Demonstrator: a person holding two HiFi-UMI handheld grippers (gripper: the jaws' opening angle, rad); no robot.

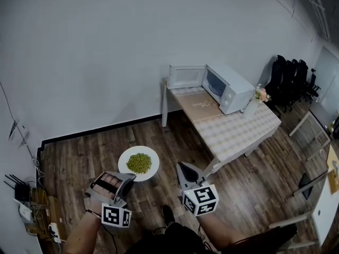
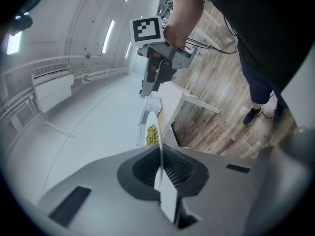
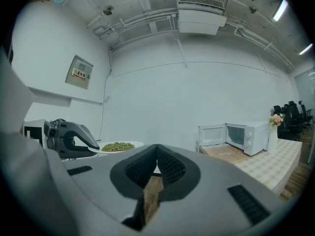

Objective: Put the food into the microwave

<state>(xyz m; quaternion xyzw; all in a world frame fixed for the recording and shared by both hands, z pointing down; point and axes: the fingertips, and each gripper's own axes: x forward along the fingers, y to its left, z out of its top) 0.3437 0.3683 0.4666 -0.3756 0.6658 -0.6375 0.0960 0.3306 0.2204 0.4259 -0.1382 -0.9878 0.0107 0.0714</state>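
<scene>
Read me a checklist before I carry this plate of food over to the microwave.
1. Left gripper shut on the plate rim: ok.
2. Plate level, food heaped at its middle: ok.
3. Microwave door open: ok.
4. Right gripper free, jaws together on nothing: ok.
5. Microwave empty inside: cannot tell.
6. Plate within reach of the microwave: not ok, floor lies between them.
</scene>
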